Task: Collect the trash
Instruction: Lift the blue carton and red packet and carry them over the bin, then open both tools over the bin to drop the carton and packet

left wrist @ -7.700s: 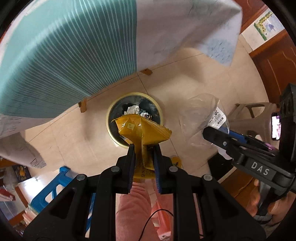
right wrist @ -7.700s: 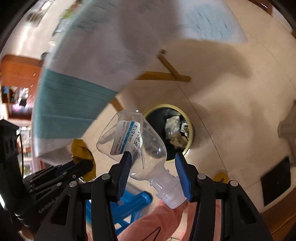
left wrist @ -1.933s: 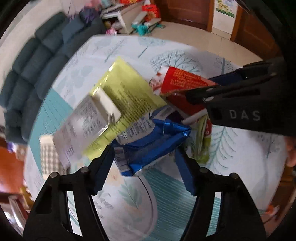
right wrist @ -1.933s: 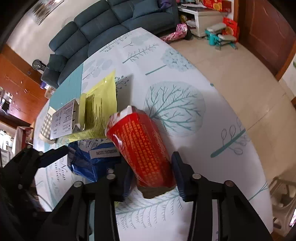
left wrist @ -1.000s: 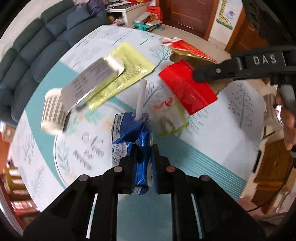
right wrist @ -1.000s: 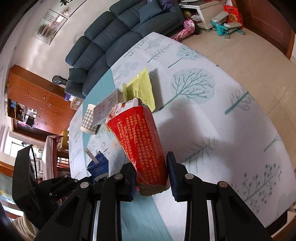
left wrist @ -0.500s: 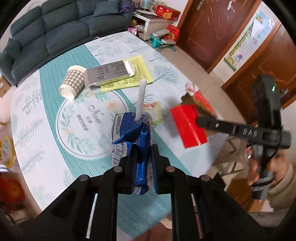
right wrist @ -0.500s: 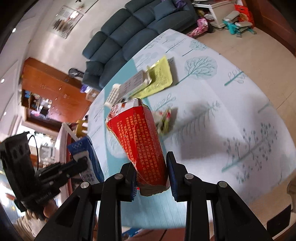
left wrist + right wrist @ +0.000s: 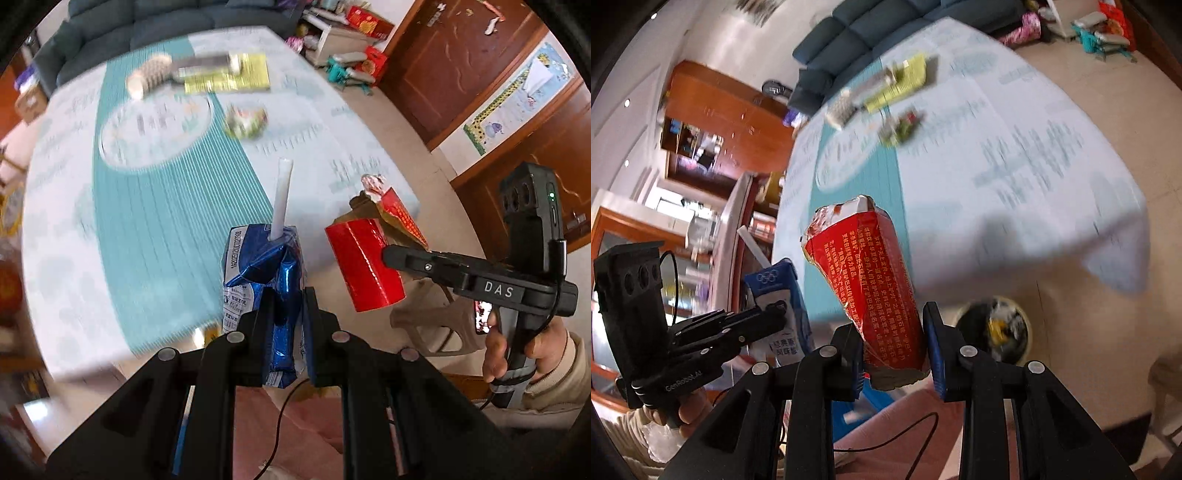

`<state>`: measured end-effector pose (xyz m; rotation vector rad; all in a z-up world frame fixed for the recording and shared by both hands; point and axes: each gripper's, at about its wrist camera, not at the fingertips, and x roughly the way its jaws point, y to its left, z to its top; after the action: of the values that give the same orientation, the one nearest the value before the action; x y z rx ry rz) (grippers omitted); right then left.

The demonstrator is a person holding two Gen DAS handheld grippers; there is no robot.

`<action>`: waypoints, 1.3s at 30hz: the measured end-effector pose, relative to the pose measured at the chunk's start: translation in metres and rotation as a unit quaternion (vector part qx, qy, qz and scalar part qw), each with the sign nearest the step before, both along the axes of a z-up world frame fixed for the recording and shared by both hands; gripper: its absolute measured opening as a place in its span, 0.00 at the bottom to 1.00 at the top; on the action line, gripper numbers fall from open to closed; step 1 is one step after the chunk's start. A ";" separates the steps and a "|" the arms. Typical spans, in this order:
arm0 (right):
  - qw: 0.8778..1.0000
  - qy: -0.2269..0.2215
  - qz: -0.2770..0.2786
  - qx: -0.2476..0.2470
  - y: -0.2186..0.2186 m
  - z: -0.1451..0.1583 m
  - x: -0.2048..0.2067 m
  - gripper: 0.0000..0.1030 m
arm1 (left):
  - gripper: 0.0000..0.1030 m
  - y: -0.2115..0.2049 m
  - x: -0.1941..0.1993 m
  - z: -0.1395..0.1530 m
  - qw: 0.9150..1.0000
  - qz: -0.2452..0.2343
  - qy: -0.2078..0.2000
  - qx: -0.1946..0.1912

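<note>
Table: a round table under a teal-and-white cloth, blurred; a checked cup, a yellow packet and a small wrapper lie on it.
Room: dark sofa behind, tiled floor.
Bin: a trash bin on the floor beside the table, litter inside.
Left gripper: clamped on a crushed blue carton with a white straw, held off the table.
Right gripper: clenched on a red packet, above the bin's side.

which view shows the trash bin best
The right wrist view: the trash bin sits on the floor under the table edge, right of the right gripper holding the red carton, its opening and the litter inside visible though blurred. The left wrist view shows no bin.
</note>
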<state>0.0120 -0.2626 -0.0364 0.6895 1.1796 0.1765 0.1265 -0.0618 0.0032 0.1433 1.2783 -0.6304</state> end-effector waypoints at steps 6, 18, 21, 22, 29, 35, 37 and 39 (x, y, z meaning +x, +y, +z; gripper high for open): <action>0.999 0.043 0.032 -0.001 -0.005 -0.045 -0.063 0.27 | 0.11 -0.021 -0.070 -0.040 0.999 0.011 0.026 0.031; 0.993 0.113 -0.035 0.007 -0.004 -0.186 -0.120 0.27 | 0.11 -0.046 -0.125 -0.149 0.994 -0.012 0.030 0.101; 0.991 0.122 -0.054 0.001 0.001 -0.224 -0.120 0.27 | 0.11 -0.046 -0.127 -0.192 0.994 -0.013 0.028 0.103; 0.990 0.125 -0.060 -0.001 0.003 -0.238 -0.121 0.27 | 0.11 -0.045 -0.128 -0.204 0.994 -0.013 0.028 0.104; 0.986 0.148 -0.071 -0.018 0.028 -0.337 -0.113 0.27 | 0.11 -0.036 -0.129 -0.309 0.994 -0.001 0.037 0.107; 0.984 0.157 -0.074 -0.032 0.048 -0.402 -0.101 0.27 | 0.11 -0.032 -0.121 -0.388 0.991 0.011 0.045 0.125; 0.984 0.157 -0.077 -0.030 0.053 -0.416 -0.098 0.27 | 0.11 -0.031 -0.115 -0.407 0.990 0.017 0.052 0.129; 0.984 0.157 -0.075 -0.029 0.057 -0.428 -0.091 0.28 | 0.12 -0.033 -0.107 -0.419 0.989 0.023 0.046 0.136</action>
<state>-0.0795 -0.2053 -0.4645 0.7701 1.4217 -0.0989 0.0194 -0.0944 -0.4157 0.3120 1.4499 -0.4252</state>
